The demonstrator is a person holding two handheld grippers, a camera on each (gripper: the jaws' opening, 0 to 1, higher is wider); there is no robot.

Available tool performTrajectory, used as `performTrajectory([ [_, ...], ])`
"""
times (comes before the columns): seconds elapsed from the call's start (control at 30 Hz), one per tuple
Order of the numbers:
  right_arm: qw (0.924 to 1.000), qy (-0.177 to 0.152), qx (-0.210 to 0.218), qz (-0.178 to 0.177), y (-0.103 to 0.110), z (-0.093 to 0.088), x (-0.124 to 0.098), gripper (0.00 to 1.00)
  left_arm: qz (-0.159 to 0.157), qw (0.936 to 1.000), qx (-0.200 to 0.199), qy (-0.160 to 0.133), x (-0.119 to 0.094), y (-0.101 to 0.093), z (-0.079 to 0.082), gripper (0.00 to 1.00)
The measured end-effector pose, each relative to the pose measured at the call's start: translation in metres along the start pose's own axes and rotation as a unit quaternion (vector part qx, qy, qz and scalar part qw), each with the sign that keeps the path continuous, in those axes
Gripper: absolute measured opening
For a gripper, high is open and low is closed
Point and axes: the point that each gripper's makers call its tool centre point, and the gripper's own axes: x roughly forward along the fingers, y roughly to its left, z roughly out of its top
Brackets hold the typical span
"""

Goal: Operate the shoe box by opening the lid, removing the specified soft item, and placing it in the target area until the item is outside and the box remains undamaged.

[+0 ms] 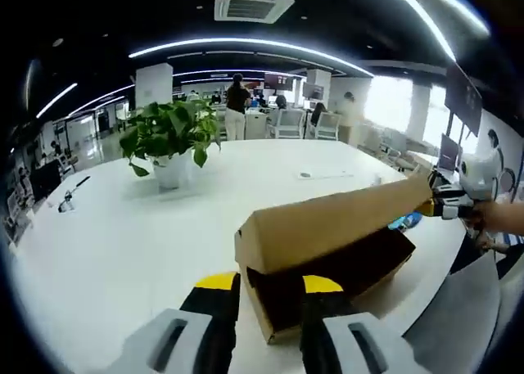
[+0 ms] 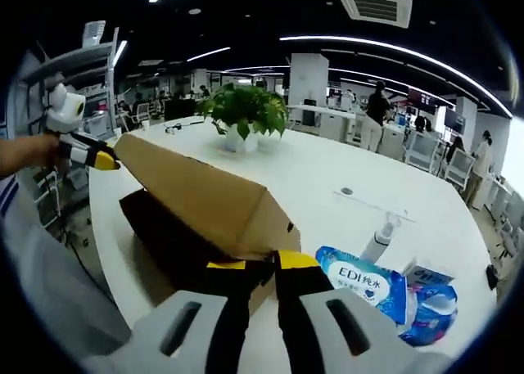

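Your white tabletop (image 1: 123, 243) stretches wide and round under everything, in an open office with ceiling light strips and people standing at desks far behind; on it the cardboard shoe box (image 1: 344, 288) sits near your edge, its dark inside showing, and its lid (image 1: 327, 227) is raised at a slant over the box body; in the left gripper view your left tongs (image 1: 270, 288) rise from the bottom with their yellow tips at the box's near corner, one jaw outside the wall and one at the dark opening, though you cannot tell whether they pinch the wall; in the right gripper view your right tongs (image 2: 258, 268) sit narrow against the other end of the shoe box (image 2: 176, 235), under the low end of the lid (image 2: 205, 198), grip unclear; the left tongs' yellow tips (image 2: 102, 159) meet the lid's raised far end there; a potted plant (image 1: 172, 137) stands well apart behind the box; a blue wet-wipes pack (image 2: 364, 284) lies just beside your right tongs, with a white spray bottle (image 2: 381, 235) behind it
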Motion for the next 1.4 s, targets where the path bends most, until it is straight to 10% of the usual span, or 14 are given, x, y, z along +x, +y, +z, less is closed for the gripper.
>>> performTrajectory([
  [0.73, 0.9958, 0.015, -0.071, 0.055, 0.03, -0.032, -0.005, 0.26, -0.04, 0.997, 0.062, 0.02, -0.002, -0.021, -0.025, 0.36],
  [1.4, 0.9928, 0.058, -0.035, 0.099, 0.047, -0.059, 0.002, 0.38, -0.051, 0.9947, 0.058, 0.067, 0.01, -0.022, -0.061, 0.36],
])
